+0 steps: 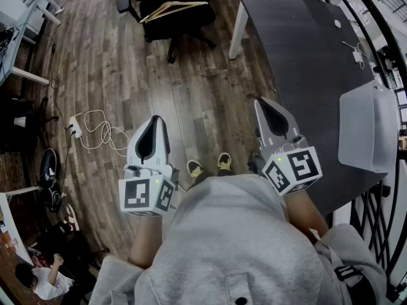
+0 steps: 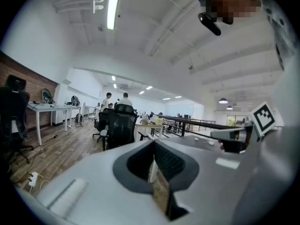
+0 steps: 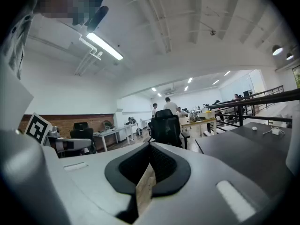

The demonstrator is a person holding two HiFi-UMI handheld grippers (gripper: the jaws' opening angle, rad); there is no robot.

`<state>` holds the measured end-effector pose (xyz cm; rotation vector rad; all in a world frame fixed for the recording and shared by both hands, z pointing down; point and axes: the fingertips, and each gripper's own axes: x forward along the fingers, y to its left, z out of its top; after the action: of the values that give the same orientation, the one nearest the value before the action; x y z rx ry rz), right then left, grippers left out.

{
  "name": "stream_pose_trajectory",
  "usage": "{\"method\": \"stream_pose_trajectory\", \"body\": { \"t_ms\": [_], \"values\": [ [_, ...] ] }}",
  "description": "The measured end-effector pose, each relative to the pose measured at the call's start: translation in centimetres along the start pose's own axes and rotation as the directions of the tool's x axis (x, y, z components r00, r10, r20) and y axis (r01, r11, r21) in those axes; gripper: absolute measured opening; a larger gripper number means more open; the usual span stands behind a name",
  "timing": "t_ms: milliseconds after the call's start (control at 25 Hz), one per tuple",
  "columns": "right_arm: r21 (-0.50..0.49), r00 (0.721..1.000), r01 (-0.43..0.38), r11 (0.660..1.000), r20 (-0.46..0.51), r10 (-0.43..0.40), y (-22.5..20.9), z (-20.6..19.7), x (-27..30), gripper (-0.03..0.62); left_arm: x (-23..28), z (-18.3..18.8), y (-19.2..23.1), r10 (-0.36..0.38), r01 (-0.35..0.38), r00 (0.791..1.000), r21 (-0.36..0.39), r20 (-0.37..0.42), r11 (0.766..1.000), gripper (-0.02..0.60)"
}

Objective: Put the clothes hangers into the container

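Note:
Pale wooden clothes hangers [image 1: 173, 8] lie on the seat of a black office chair [image 1: 172, 14] at the far end of the wooden floor. A translucent white container [image 1: 367, 127] stands on the dark table [image 1: 299, 49] to the right. My left gripper [image 1: 154, 122] and right gripper [image 1: 264, 103] are held in front of the grey hoodie, well short of the chair, pointing forward. Both are shut with nothing between the jaws. The left gripper [image 2: 153, 143] and right gripper [image 3: 150, 147] each face that chair [image 2: 119, 125] [image 3: 165, 124]; the hangers do not show in the two gripper views.
A white power strip with a looped cable [image 1: 89, 131] lies on the floor to the left. A black railing [image 1: 375, 24] runs beyond the table's right side. Small white items [image 1: 357, 56] sit on the table. A person [image 1: 39, 279] sits at the lower left; desks stand at the upper left.

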<state>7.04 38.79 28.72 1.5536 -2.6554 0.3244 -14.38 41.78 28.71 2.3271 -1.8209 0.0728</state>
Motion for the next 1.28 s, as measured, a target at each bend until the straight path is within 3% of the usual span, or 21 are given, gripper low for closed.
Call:
{"method": "stream_pose_trajectory", "body": {
  "t_ms": [480, 1280],
  "values": [
    [0.005, 1.0, -0.012, 1.0, -0.018, 0.012, 3.3, -0.1, 1.7, -0.002, -0.6, 1.8, 3.4, 0.065, -0.064, 0.998, 0.076, -0.009, 0.995, 0.011],
    [-0.039, 0.997, -0.07, 0.997, -0.026, 0.069, 12.3, -1.1, 5.1, -0.003, -3.6, 0.9, 11.2, 0.059, -0.059, 0.998, 0.023, -0.018, 0.998, 0.008]
  ]
}}
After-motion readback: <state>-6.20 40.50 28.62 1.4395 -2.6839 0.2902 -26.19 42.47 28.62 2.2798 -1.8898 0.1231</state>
